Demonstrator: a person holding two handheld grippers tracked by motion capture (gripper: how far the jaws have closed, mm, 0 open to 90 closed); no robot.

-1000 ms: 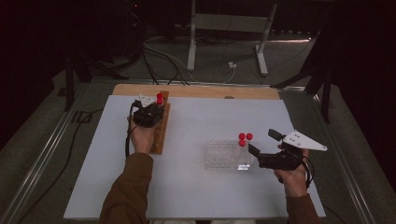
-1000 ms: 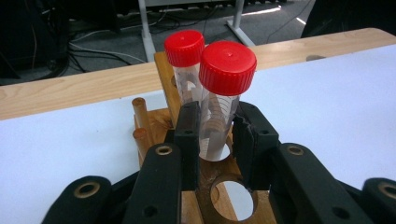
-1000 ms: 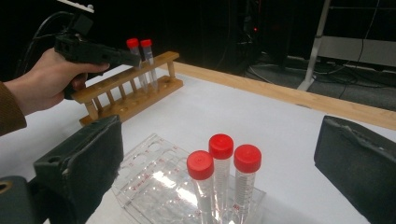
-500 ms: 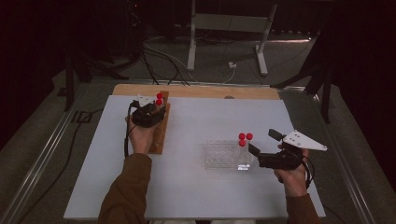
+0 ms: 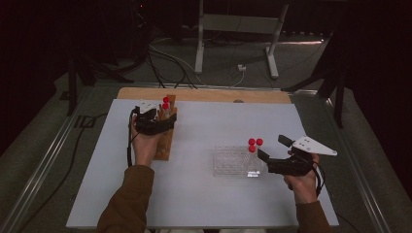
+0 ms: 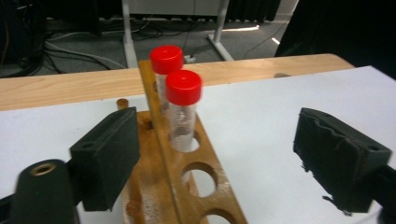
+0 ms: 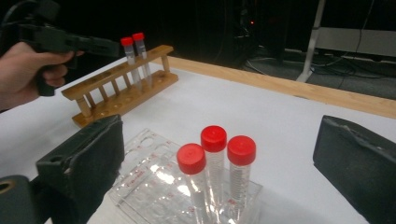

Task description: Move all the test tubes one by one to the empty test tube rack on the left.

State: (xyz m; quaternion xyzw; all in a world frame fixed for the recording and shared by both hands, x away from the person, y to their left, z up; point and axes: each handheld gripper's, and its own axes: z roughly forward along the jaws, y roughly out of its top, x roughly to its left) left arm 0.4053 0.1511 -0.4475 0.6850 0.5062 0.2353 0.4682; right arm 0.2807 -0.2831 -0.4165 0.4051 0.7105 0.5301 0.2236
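Left gripper view looks along two black jaws standing wide apart, with nothing between the pads; they have just been opening. Straight ahead of the left gripper [image 5: 160, 119], two tubes stand upright in the far holes of the wooden rack [image 6: 187, 186]. The nearer tube [image 6: 183, 109] and the farther tube [image 6: 164, 74] each carry a red screw cap, and they stand just beside each other, so close that the view cannot tell whether they touch. Several holes nearer the gripper are free.

On the high view the right gripper [image 5: 272, 158] rests at the right end of the clear plastic rack [image 5: 233, 162], its jaws also apart and holding nothing. Three more red-capped tubes [image 7: 215, 163] stand bunched at that rack's near corner.

By their look the tubes are light, thin-walled, stiff clear plastic, apparently empty, though the glare makes that uncertain. The smooth round wall is likely slippery against the pads, and a hard squeeze could flex it or pop it sideways. The best hold is probably on the upper wall just under the cap, where the rim would stop a slide, with the jaws square across the tube and a straight vertical lift so that it clears its hole. The neighbours stand so near that a pad could easily knock one. The clear rack looks light enough to shift if a tube drags.
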